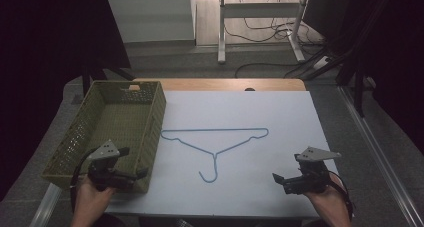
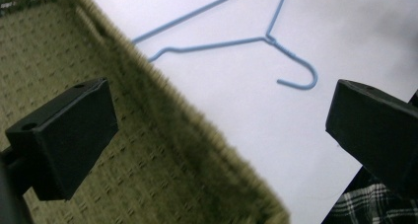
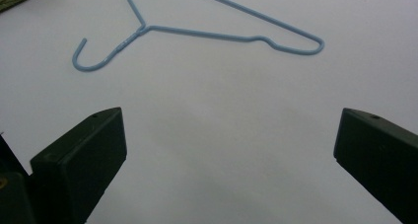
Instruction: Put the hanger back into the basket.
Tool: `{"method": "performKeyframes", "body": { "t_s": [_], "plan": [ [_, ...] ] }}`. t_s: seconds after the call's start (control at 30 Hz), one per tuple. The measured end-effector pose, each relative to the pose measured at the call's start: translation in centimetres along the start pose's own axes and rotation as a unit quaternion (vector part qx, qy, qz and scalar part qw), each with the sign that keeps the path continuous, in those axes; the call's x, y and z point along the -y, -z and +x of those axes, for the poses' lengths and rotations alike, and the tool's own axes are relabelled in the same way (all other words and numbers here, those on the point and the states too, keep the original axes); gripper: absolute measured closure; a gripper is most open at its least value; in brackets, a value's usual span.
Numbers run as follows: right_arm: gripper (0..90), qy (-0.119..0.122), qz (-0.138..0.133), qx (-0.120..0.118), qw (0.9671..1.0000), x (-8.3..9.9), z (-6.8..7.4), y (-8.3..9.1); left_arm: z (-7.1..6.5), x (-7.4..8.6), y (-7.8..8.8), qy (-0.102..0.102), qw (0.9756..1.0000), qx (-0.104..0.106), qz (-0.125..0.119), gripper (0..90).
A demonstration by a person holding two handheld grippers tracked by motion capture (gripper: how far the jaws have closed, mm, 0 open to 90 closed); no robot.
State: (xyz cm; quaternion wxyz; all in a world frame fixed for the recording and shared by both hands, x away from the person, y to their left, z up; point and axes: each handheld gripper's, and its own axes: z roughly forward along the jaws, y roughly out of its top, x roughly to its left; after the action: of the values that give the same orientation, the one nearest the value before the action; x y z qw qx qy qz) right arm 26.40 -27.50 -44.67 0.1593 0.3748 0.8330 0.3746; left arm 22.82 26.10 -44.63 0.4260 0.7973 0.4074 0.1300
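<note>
A blue wire hanger (image 1: 216, 146) lies flat on the white table (image 1: 260, 117), hook toward the person, just right of a woven green basket (image 1: 150, 119). The left gripper (image 1: 132, 162) hangs over the basket's near right corner, jaws wide apart and empty. The right gripper (image 1: 276, 178) is near the table's front right, well apart from the hanger, jaws also spread wide with nothing between them.

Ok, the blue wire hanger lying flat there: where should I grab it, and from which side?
Probably the twisted neck of the hanger, just above the hook, with the right gripper coming from above. The wire lies flat on the white table, so the jaws must straddle it from the top; the neck is its stiffest, most central part, and that gripper is open and unobstructed.
</note>
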Motion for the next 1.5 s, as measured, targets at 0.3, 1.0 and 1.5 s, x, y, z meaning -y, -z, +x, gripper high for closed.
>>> {"method": "performKeyframes", "body": {
  "t_s": [0.3, 1.0, 1.5],
  "plan": [
    [0.0, 0.003, 0.017, -0.013, 0.9998, -1.1, 0.9, -1.0, -1.3, -1.1, -0.9, -0.012, 0.9998, 0.014, -0.010, 0.0],
    [4.8, 0.029, 0.028, -0.062, 0.9973, -4.0, 3.1, -3.4, -4.5, -3.5, -4.8, -0.045, 0.9970, 0.063, -0.004, 0.0],
    [22.6, 0.068, 0.042, -0.085, 0.9932, -5.6, 5.1, -5.8, -6.1, -4.2, -9.0, -0.056, 0.9944, 0.088, 0.017, 0.0]
  ]
}}
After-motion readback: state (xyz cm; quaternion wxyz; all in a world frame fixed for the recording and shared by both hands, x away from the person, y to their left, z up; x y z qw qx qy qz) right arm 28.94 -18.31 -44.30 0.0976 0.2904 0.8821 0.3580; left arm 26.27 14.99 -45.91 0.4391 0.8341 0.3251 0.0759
